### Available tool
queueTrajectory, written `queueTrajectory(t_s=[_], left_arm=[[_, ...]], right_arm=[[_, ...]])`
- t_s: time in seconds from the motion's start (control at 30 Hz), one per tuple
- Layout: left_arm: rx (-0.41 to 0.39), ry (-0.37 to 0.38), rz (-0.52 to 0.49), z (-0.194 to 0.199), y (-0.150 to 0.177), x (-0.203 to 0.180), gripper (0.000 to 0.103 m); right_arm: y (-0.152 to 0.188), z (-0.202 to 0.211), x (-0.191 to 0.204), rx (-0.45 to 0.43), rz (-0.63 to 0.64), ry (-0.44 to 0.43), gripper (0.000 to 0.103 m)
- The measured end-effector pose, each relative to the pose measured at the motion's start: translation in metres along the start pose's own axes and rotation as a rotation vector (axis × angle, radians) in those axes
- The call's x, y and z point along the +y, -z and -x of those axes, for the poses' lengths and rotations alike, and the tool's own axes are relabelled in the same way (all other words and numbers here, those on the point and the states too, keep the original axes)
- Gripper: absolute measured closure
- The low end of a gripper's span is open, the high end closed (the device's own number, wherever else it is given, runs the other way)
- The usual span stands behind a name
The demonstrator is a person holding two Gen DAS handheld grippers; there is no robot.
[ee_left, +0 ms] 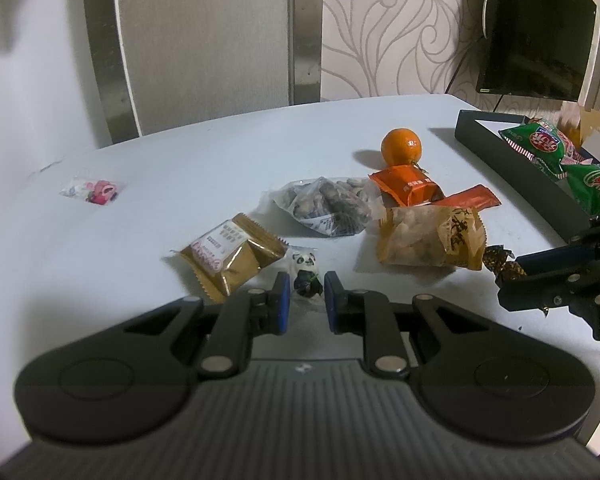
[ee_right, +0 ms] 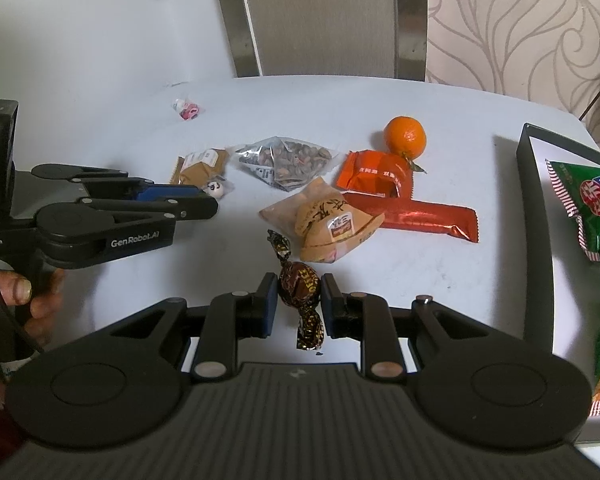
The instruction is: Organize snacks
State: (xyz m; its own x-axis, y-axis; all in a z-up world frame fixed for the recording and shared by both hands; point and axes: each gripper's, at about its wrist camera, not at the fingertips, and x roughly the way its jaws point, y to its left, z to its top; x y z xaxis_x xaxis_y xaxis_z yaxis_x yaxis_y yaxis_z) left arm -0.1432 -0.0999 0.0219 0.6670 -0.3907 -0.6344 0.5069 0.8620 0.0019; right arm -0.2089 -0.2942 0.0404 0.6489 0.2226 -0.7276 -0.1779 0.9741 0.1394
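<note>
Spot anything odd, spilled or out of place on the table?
One outlier: a small pink-and-white candy lies alone at the far left of the table, well apart from the snack cluster near the orange. Nothing looks spilled or torn. The packets overlap loosely; the box holds only green bags.

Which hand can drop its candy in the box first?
Probably the right gripper: it grips the brown candy beside the box. The left gripper, gripping the panda candy, sits farther away.
</note>
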Motion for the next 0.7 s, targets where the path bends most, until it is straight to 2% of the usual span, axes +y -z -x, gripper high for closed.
queueTrajectory(t_s=[0.7], left_arm=[[0.007,-0.003,0.004,0.0001,-0.0005,-0.0001,0.081]], right_arm=[[0.0019,0.003,-0.0018,-0.005,-0.019,-0.015,0.076]])
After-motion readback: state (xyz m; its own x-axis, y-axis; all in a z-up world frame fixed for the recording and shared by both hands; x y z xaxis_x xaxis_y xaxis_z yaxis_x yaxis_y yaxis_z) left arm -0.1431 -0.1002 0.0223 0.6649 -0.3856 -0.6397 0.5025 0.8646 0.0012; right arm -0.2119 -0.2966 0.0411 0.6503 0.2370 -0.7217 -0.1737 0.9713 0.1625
